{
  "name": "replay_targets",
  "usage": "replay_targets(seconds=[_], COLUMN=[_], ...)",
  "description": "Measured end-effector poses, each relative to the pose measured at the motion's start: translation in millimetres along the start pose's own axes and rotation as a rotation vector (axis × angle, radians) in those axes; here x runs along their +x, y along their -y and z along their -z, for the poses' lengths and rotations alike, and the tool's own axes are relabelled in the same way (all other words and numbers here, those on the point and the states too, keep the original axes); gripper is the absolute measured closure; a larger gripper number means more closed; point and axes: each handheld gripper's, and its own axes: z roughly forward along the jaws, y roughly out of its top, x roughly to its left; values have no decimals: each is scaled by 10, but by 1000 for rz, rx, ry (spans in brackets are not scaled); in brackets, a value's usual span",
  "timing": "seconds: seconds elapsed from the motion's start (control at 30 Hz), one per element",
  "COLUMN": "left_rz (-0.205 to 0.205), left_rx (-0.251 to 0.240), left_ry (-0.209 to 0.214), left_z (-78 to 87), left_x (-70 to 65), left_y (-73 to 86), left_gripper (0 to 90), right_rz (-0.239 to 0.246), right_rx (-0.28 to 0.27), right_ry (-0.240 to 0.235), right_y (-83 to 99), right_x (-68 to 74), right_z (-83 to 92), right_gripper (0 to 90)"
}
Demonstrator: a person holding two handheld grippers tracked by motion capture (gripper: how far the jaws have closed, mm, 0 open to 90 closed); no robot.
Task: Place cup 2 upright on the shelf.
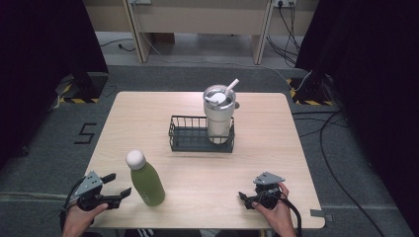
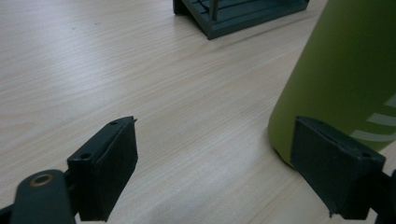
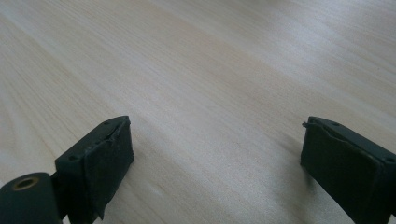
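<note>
**A:** Where are you in the job?

**B:** I'd call it the approach. My left claw point(image 1: 120, 184) sits at the near left corner of the surface point(image 1: 276, 163), spread, nothing between its jaws, and it points toward the green bottle point(image 1: 146, 180). The bottle stands upright with its white cap point(image 1: 135, 159) on, just beside that claw and apart from it.

**A:** And the other hand?

**B:** The right claw point(image 1: 247, 200) rests low at the near right edge, well apart from the bottle. I see its jaws spread too, with bare wood between them.

**A:** What does the next move need?

**B:** As I judge it, I have to swing the left claw sideways so the bottle's body comes between both jaws, then close on it. The body is round and smooth, so I'd want the pads square on it, low enough that it doesn't tip.

**A:** What do the cameras give you separately?

**B:** From the left gripper view I see the bottle point(image 2: 345, 79) is off to one side, behind the outer jaw, not centred. The high view adds the wire basket point(image 1: 201, 134) mid-surface with the lidded tumbler point(image 1: 219, 118) and its straw point(image 1: 231, 86) standing in its right end.
</note>
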Motion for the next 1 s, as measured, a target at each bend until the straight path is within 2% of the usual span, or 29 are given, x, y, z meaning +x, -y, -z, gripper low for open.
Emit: replay_targets(seconds=[0.43,1.0], left_rz=[-19,-50], left_rx=[-32,-69], left_ry=[11,73], left_z=[141,282], left_x=[-118,-340], left_y=[28,52], left_gripper=[150,150], right_rz=[0,-1], right_rx=[0,2], right_ry=[0,1], right_y=[0,-2], right_x=[-1,-2], right_z=[-1,-2], right_gripper=[95,90])
